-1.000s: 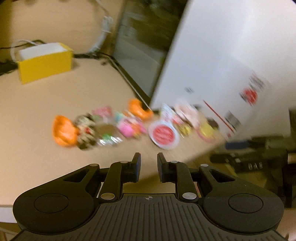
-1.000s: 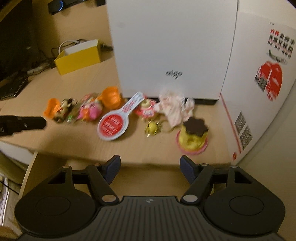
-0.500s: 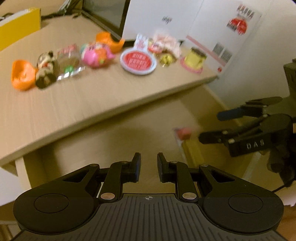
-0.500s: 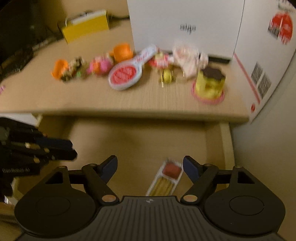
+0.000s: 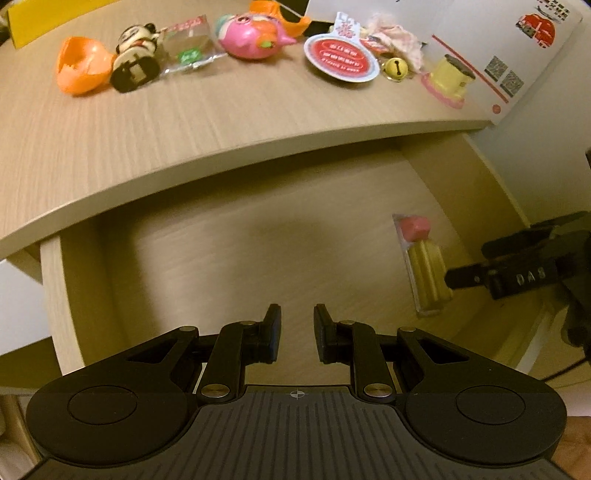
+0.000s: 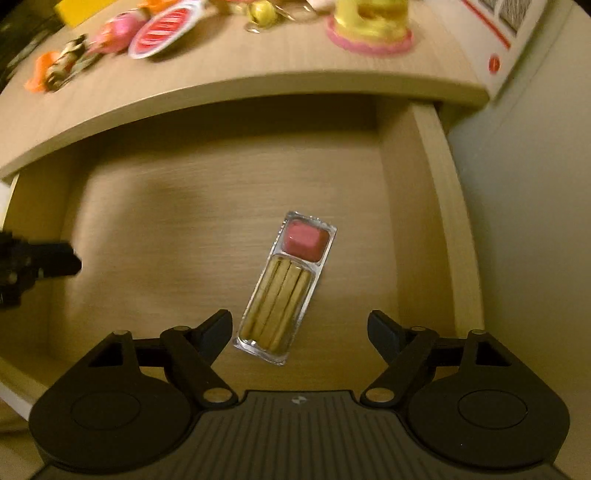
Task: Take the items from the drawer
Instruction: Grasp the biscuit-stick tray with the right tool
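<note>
With the right gripper (image 6: pixel 300 328) opening empty above it, the light, stiff, slippery snack pack (image 6: pixel 286 286) at frame centre is best gripped across its long sides.

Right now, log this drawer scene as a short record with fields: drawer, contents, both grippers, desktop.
drawer: open drawer under the desk edge
contents: one clear snack pack of biscuit sticks with a pink dip cup, flat on the drawer floor; nothing else seen inside
right gripper: above the pack's near end, jaws opening, pads not touching it
left gripper: over bare drawer floor, narrow gap, nothing between the jaws
desktop: a row of small toys, including a pink toy and a yellow pudding toy
</note>
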Motion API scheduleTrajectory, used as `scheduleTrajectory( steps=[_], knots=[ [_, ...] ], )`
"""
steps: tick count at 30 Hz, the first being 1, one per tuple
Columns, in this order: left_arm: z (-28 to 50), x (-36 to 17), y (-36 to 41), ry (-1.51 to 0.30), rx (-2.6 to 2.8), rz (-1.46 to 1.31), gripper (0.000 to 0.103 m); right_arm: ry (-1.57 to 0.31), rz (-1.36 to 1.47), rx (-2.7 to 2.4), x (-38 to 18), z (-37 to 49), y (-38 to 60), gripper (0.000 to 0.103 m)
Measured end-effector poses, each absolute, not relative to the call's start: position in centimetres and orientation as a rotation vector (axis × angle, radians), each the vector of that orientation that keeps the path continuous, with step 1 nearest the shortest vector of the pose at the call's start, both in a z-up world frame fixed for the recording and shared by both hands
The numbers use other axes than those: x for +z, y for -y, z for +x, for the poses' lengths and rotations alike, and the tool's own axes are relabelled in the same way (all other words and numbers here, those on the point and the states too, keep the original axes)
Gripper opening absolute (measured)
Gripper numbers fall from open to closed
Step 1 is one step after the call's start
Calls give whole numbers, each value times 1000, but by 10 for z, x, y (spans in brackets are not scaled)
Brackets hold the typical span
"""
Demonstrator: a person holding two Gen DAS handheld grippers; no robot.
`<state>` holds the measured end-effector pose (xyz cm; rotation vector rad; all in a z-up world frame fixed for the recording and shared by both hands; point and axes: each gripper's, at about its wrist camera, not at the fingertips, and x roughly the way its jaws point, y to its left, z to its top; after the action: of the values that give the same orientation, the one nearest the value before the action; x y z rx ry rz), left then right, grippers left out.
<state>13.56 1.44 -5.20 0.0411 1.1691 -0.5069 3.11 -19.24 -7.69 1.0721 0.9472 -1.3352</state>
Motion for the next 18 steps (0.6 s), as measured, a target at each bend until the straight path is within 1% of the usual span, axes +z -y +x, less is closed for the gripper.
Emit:
scheduleTrajectory(
  steps=[2,5,9,13,18],
  knots=[
    [136,-53,-15,-1172,-504,35,21,-947,1093,-1345,-79,33,199,82],
    [136,-53,-16,-1175,-495,34,21,-1006,1079,-1338,-85,46,213,80],
    [136,-51,-19,-1170,-485,27,21,-1072,1076,-1326,-97,58,233,67],
    [136,-51,-20,-1169,-481,19,21,-1112,1151,-1303,-115,60,250,60],
    [137,-51,-23,-1176,-471,11,21,-1145,1142,-1316,-122,61,257,60]
  ],
)
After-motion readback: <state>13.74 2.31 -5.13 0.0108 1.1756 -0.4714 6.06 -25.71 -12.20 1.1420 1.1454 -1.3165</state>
